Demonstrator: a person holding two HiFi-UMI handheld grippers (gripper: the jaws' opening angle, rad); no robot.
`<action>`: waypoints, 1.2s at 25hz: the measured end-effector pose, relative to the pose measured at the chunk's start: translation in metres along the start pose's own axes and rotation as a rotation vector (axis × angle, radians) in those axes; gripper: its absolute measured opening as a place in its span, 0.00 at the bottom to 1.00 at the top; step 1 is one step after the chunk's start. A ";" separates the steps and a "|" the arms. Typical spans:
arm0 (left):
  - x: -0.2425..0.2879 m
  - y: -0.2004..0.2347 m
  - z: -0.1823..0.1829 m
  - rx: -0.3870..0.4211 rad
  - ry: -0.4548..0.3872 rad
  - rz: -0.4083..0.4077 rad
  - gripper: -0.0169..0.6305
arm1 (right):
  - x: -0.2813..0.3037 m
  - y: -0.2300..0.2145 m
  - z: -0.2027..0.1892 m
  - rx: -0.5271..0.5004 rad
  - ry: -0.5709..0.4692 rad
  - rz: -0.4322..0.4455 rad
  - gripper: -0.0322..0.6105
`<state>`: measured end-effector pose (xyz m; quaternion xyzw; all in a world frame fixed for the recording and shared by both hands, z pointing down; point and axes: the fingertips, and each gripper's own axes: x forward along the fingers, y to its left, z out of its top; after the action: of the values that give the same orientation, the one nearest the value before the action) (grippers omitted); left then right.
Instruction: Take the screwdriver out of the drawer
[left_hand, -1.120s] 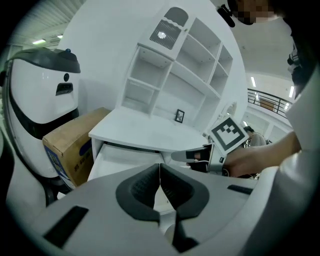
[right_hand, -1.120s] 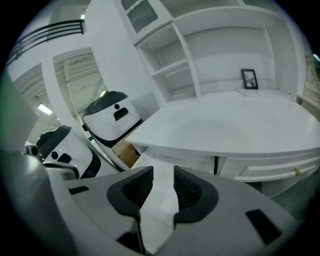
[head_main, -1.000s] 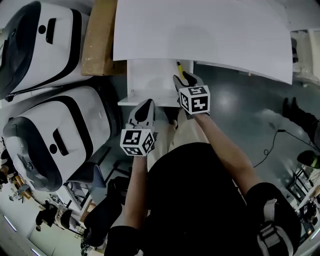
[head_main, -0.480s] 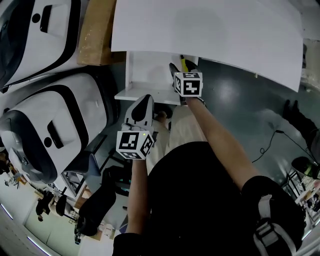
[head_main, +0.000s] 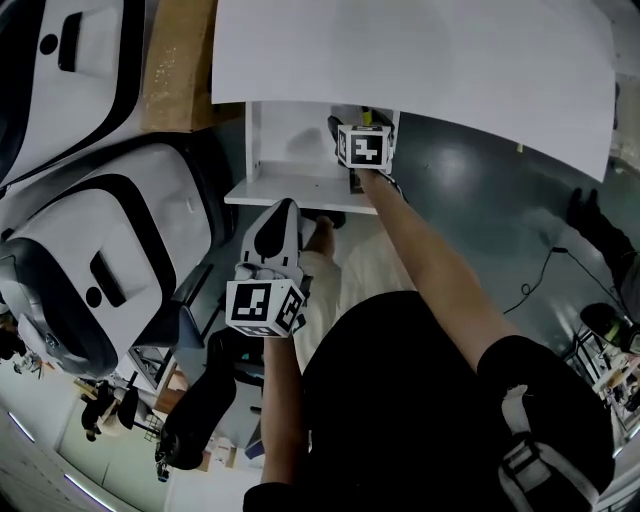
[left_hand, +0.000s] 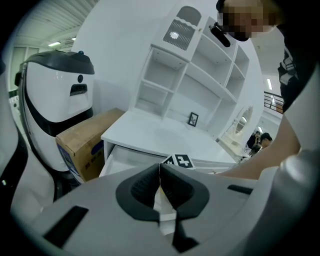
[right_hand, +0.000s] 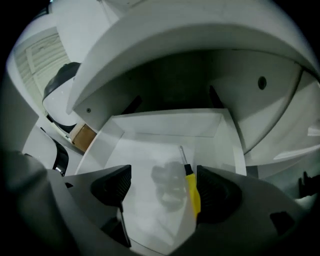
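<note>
I am holding the left tool (left_hand: 160, 181) nearest to me, below the front of the drawer (head_main: 300, 190), and its jaws are resting closed together with nothing between them. Further out, I am pointing the right tool (right_hand: 160, 192) steeply down into the open drawer, and its jaws are opening wide. The screwdriver (right_hand: 191, 192) is lying on the white drawer floor between those jaws, its yellow handle running just beside the jaw at the view's right and its metal shaft pointing toward the drawer's back; the pads are not pressing on it. The white table (head_main: 420, 60) is overhanging the drawer. Off to the left, a cardboard box (head_main: 175, 65) is sitting beside the table.
</note>
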<state>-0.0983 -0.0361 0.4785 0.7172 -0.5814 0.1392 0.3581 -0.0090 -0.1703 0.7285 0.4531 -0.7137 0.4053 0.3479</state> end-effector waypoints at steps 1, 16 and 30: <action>0.000 0.000 -0.001 -0.003 0.000 0.003 0.06 | 0.003 -0.002 -0.003 0.004 0.010 -0.015 0.69; -0.002 0.006 -0.013 -0.062 -0.006 0.042 0.06 | 0.054 -0.011 -0.031 -0.012 0.151 -0.101 0.66; -0.003 0.021 -0.016 -0.086 -0.015 0.044 0.06 | 0.059 0.004 -0.036 -0.202 0.162 -0.129 0.23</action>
<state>-0.1153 -0.0243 0.4951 0.6891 -0.6053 0.1165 0.3810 -0.0283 -0.1592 0.7941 0.4265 -0.6900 0.3435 0.4734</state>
